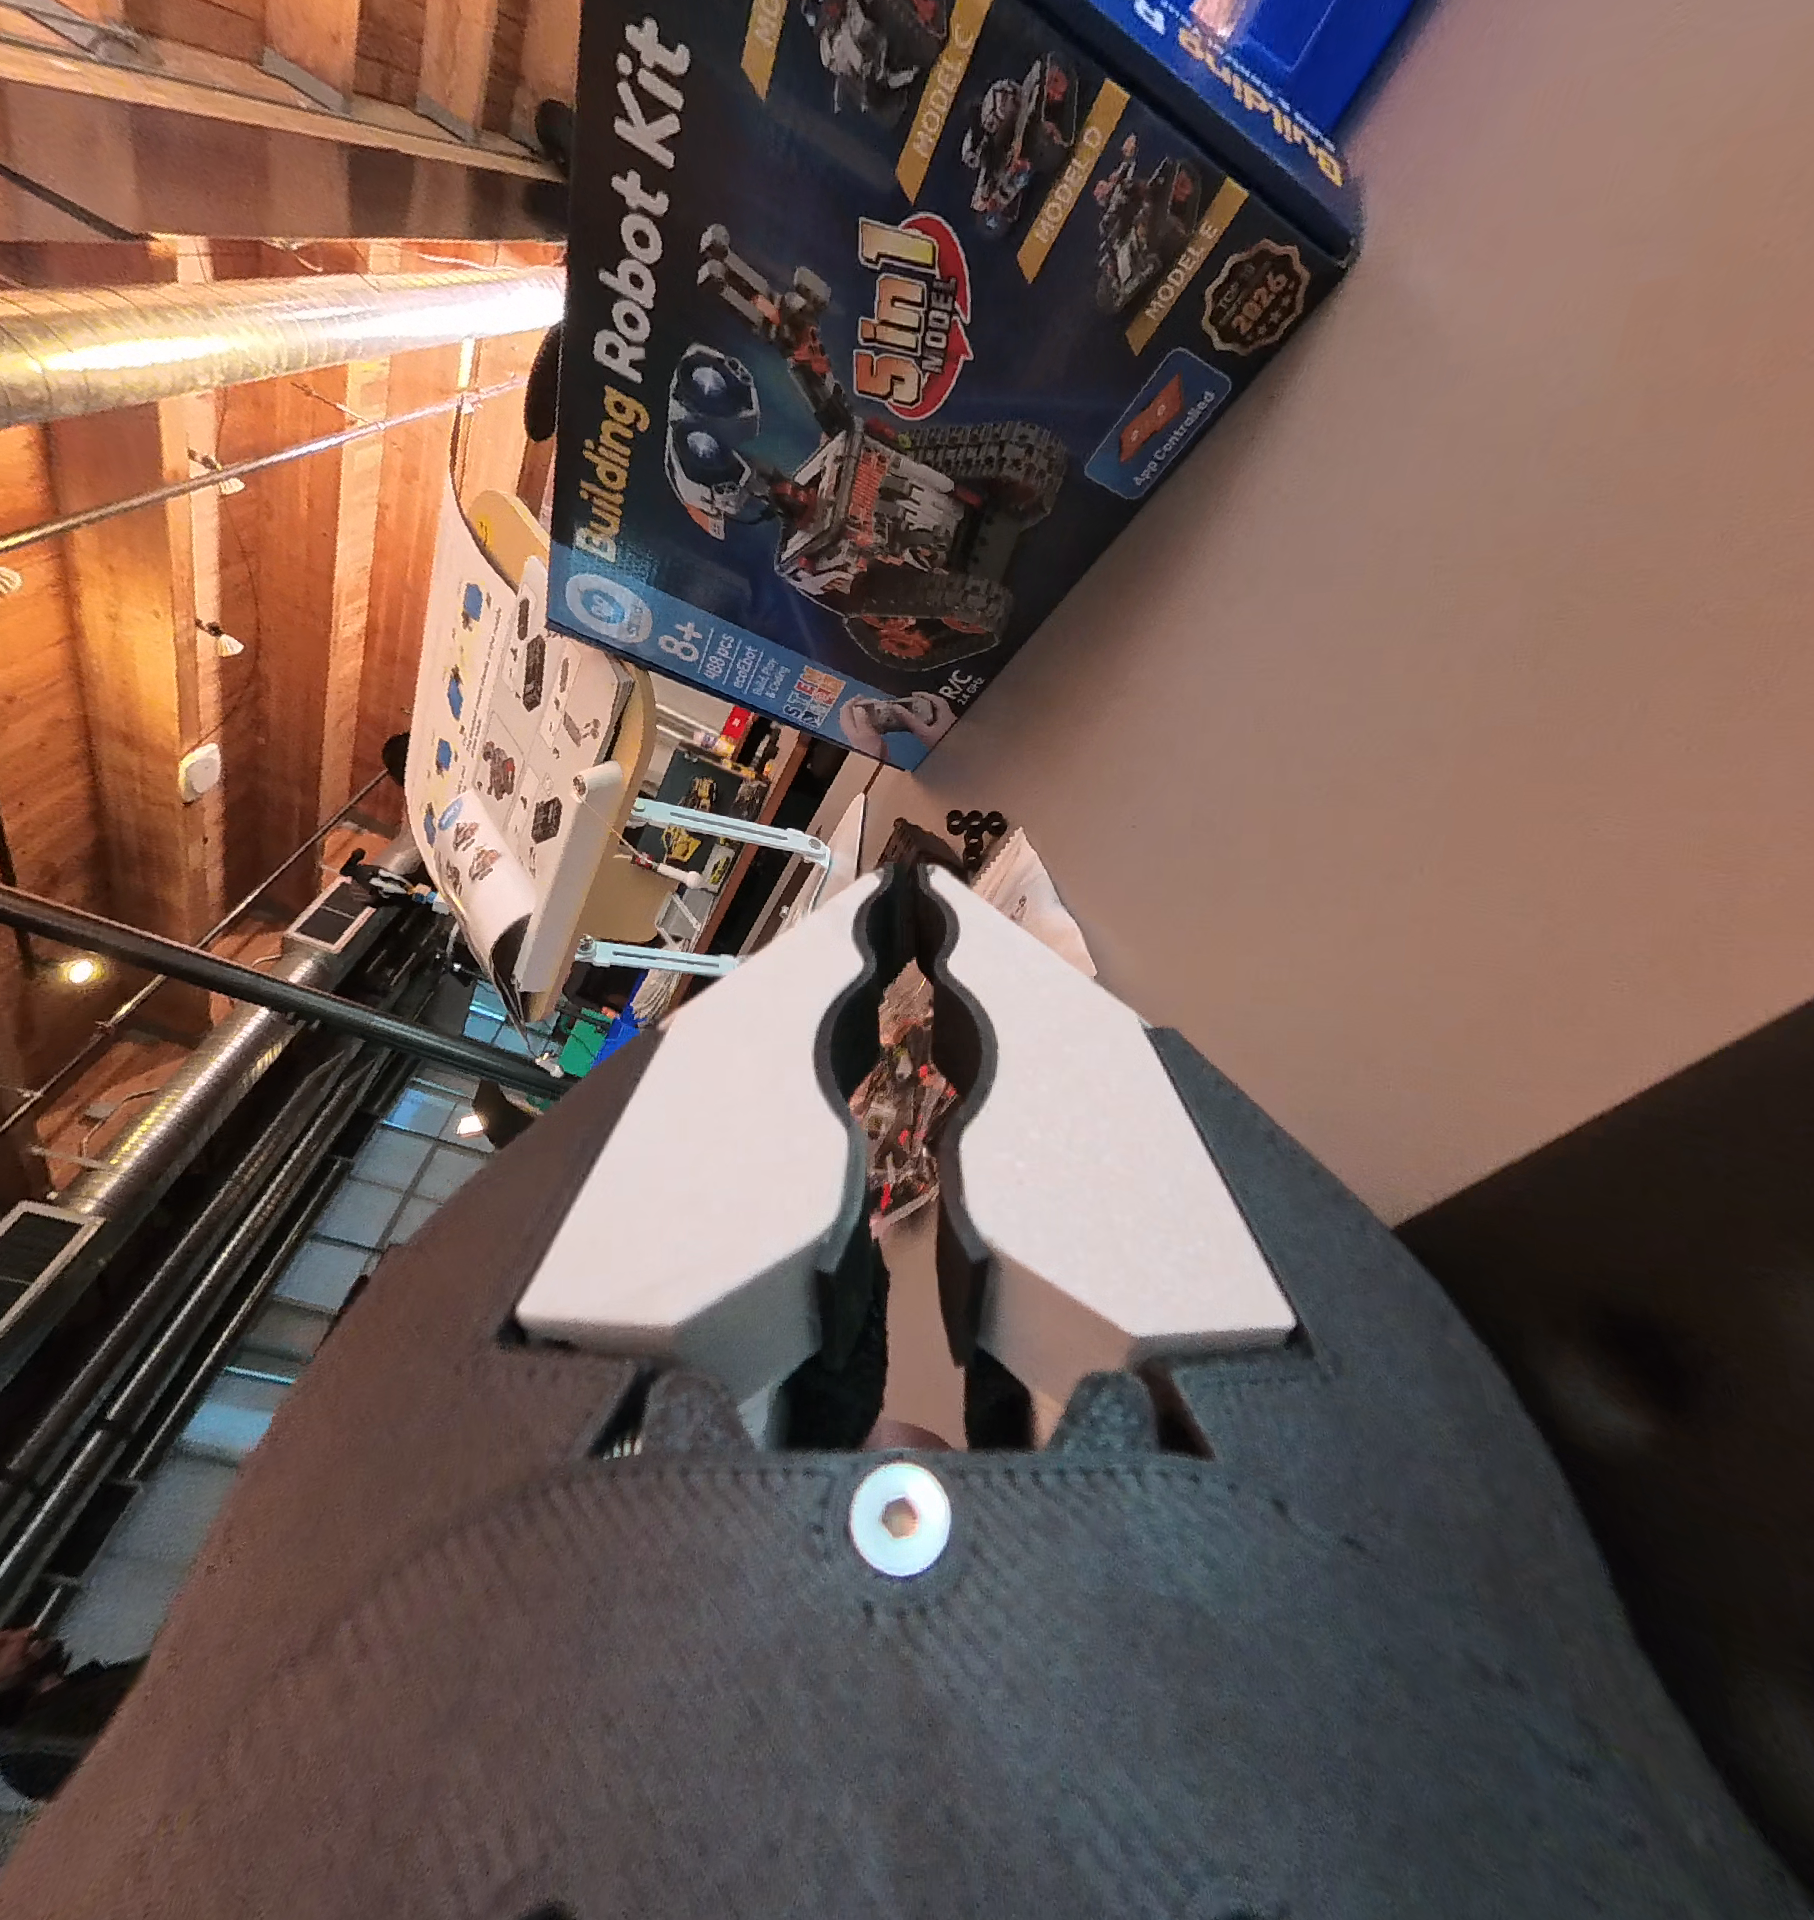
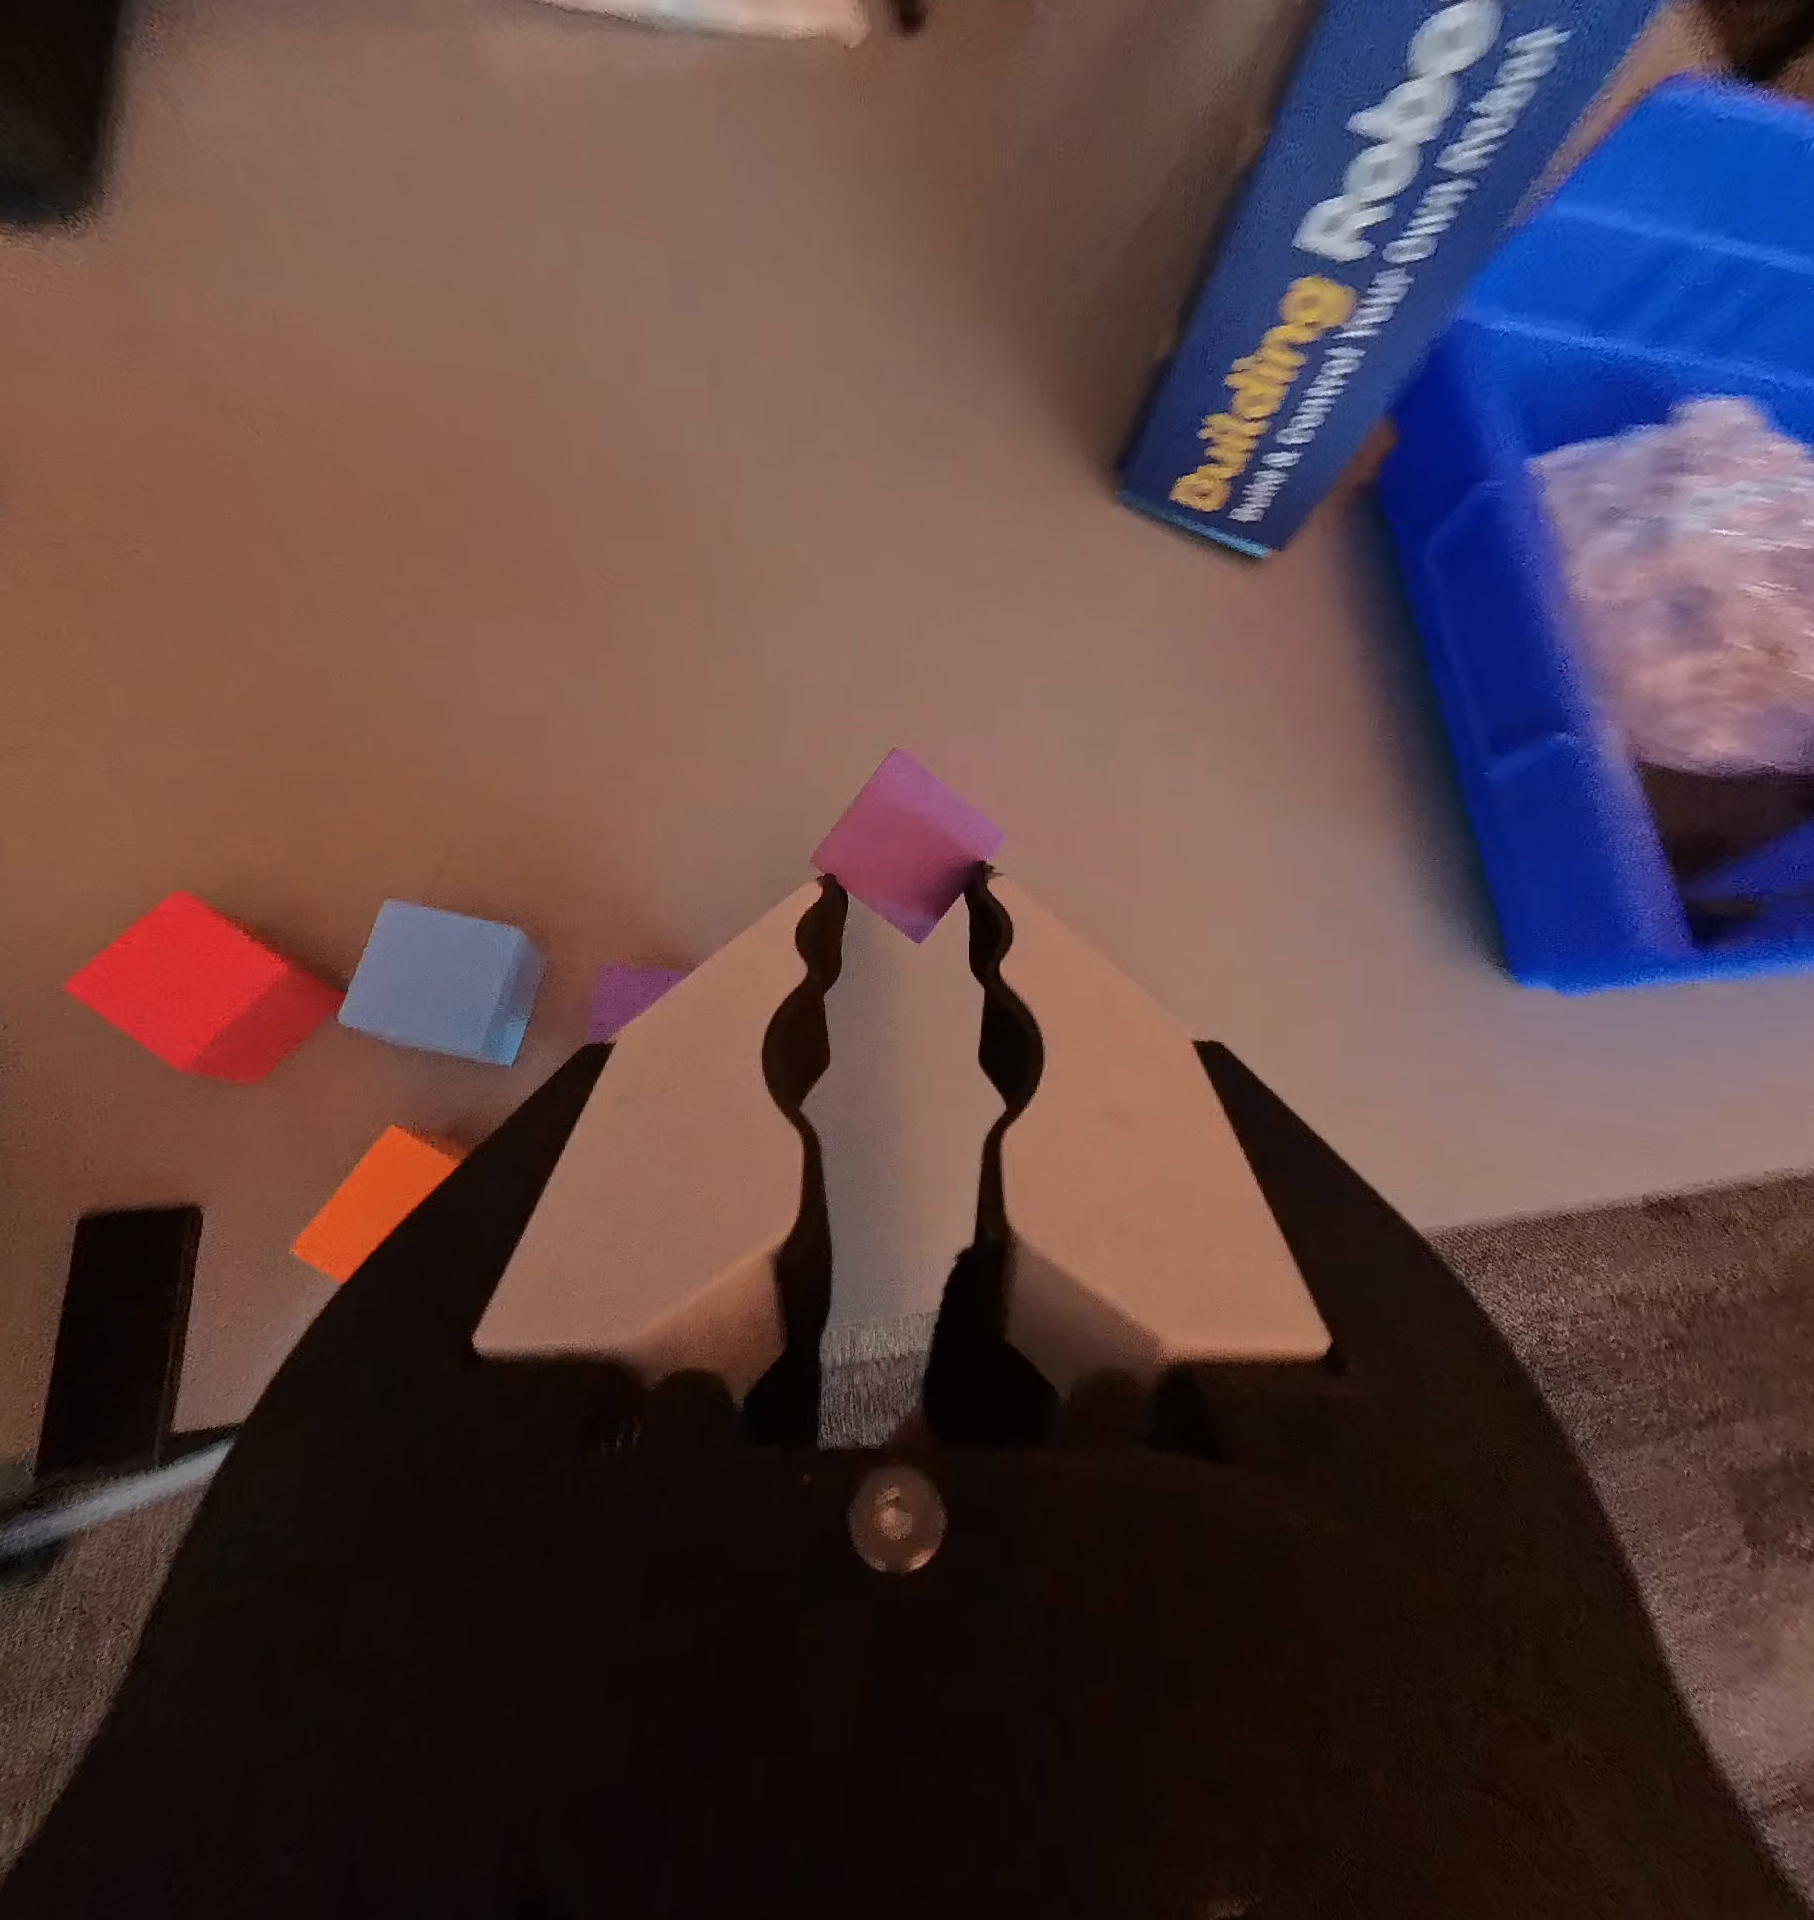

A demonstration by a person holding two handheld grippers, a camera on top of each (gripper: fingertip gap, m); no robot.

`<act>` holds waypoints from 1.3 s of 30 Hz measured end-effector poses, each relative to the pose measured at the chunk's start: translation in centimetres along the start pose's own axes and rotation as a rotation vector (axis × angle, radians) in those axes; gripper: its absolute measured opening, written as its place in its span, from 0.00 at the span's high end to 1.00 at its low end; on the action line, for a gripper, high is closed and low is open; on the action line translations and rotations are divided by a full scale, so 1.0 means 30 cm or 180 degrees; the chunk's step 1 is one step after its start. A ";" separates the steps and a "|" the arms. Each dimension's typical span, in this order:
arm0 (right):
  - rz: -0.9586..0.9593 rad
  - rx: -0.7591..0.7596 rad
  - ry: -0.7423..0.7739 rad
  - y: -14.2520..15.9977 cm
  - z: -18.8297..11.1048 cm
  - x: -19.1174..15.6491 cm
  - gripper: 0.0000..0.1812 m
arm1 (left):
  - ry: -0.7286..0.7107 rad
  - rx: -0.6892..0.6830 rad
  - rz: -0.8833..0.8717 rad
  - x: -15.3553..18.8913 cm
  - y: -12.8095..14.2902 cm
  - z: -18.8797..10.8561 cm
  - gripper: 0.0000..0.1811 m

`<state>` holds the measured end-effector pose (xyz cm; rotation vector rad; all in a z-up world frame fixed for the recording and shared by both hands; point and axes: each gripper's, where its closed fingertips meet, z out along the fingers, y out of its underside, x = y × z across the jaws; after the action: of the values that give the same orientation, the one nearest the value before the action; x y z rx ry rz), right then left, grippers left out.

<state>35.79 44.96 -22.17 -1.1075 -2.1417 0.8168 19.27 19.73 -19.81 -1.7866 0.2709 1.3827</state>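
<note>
Over the beige table (image 2: pixel 674 468), right fingers (image 2: pixel 830 925) pinch a pink cube (image 2: pixel 905 836); left fingers (image 1: pixel 861 914) closed, under wood beams (image 1: pixel 155 520).

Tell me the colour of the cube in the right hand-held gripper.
Pink-purple cube, pinched at the right hand-held gripper tips; clearest in the right wrist view.

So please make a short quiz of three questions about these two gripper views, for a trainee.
1. True or false: the right gripper holds the red cube.
2. What lies inside the blue bin? A) crumpled plastic bag B) orange cube C) nothing
3. Fill in: the left gripper is ____.

Key: 1 false, it pinches the pink cube; 2 A; 3 shut, with only a thin gap at its fingertips.
</note>
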 end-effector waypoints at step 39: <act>0.0447 0.0162 -0.1762 1.067 0.029 0.888 0.78 | -0.0200 -0.2538 -0.2036 0.182 0.003 -0.154 1.00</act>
<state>37.96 82.25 -40.55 -1.1062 -2.4804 1.3643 24.43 18.04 -24.46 -2.1546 -0.9370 1.1206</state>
